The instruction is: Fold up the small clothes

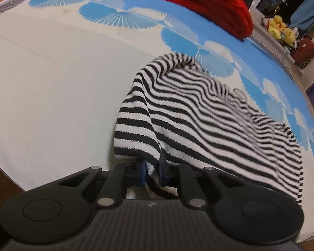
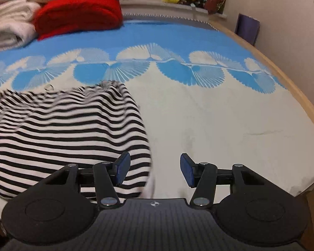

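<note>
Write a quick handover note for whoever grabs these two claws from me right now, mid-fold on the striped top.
Left claw: shut on an edge of the striped top, lifting it off the bed.
Right claw: open, holding nothing, beside the top's right edge.
Striped top: bunched and rumpled on the white part of the bedspread, not flat.
Done: no neat fold visible.
Left: spread it flat, fold it. The red knit lies at the far end.

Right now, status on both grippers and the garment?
Left gripper shut on striped garment hem. Right gripper open, empty, beside it. Red blanket far back, not obstructing.
</note>
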{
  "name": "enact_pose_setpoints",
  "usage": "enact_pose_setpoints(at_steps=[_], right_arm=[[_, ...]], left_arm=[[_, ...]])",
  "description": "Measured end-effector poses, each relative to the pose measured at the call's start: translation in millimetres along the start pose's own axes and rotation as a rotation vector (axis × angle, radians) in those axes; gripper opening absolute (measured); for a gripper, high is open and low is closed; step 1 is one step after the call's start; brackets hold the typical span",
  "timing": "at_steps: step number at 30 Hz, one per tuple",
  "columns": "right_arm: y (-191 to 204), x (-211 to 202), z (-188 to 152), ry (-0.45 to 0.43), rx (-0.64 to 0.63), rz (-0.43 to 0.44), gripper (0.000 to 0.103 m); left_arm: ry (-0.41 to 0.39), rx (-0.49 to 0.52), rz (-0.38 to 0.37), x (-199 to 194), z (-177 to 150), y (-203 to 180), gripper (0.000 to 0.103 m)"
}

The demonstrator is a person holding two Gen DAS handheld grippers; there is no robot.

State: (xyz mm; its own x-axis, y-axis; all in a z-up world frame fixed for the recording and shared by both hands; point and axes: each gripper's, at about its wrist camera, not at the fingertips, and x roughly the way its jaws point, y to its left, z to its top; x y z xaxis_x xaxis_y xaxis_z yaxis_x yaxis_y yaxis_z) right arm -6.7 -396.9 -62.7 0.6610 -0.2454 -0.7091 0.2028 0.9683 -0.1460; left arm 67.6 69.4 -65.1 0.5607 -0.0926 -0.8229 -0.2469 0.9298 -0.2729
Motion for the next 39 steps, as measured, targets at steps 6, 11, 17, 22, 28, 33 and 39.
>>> enact_pose_setpoints(at_steps=[6,11,17,22,28,33,39], right_arm=[[-24,14,9,0.001,0.062,0.027,0.054],[-49,19,5,0.021,0.166,0.025,0.054],[-83,18,1,0.007,0.304,0.062,0.054],[-111,11,-5,-0.047,0.428,0.053,0.054],[-129,5,-11,-0.098,0.508,0.084,0.054],[-124,13,-11,-0.075,0.506,0.214,0.055],[-87,43,1,0.051,0.423,0.328,0.055]], left_arm=[[-0.051,0.006,-0.033,-24,12,-10,0.01],[-0.127,0.013,-0.109,-57,31,-66,0.008],[-0.214,0.32,-0.258,-86,5,-212,0.008],[-0.162,0.642,-0.394,-74,-82,-319,0.008],[0.234,0.657,-0.508,-7,-123,-357,0.02],[0.138,0.681,-0.559,-26,-70,-298,0.033],[0.004,0.718,-0.408,-39,-10,-208,0.033]])
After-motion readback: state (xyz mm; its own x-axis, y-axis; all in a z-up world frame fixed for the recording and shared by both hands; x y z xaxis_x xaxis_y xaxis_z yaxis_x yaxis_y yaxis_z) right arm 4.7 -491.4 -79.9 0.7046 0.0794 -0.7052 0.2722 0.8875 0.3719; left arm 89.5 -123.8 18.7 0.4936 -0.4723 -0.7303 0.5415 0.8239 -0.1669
